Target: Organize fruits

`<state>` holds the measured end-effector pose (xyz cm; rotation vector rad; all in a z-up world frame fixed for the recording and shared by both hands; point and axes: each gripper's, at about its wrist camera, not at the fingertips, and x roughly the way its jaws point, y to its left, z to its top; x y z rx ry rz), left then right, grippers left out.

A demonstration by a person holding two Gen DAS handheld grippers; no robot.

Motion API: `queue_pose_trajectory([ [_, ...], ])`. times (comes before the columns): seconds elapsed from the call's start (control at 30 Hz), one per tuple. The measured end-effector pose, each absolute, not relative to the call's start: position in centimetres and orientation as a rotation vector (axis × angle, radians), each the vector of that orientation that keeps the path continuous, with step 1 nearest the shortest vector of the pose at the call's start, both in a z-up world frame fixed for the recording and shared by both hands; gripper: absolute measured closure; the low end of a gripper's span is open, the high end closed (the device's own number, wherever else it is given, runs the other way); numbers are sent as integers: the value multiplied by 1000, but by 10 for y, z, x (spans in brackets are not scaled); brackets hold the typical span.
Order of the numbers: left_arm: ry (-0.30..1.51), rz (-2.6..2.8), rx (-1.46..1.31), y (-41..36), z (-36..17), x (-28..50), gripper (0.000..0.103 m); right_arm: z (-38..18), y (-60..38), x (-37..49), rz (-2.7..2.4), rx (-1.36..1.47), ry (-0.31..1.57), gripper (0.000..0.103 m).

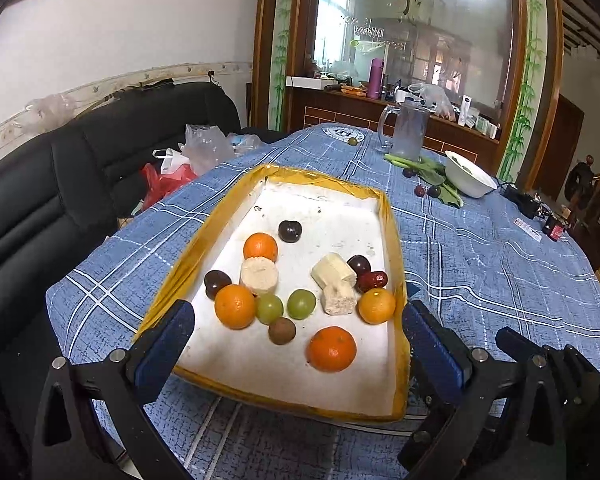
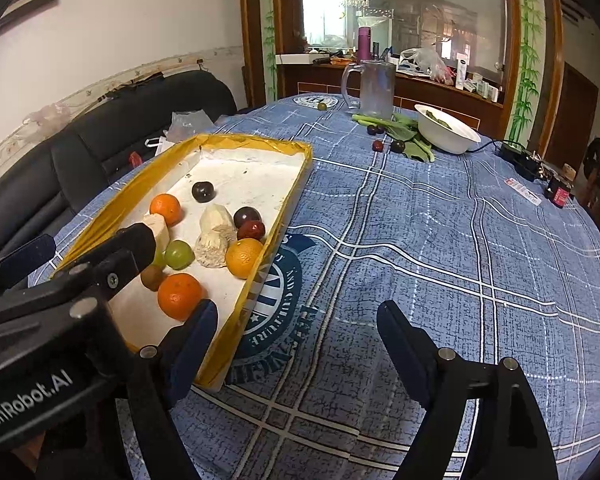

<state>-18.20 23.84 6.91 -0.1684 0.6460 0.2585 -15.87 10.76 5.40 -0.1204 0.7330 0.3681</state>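
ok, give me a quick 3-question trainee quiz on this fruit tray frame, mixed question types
1. True or false: both the left gripper and the right gripper hold a fruit.
2. How many oranges lie in the yellow-rimmed tray?
3. Multiple choice: the white bowl on the far side of the table stands
A. inside the tray
B. beside the clear jug, next to leafy greens
C. on the black sofa

Key
1. False: both are open, nothing between the fingers.
2. Four.
3. B
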Motion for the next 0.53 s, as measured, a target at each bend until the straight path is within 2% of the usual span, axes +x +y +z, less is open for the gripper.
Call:
queue_pose_trajectory([
  [0.53, 686, 270, -159, 238, 68, -175, 0, 56, 110, -147, 384, -115, 747, 16],
])
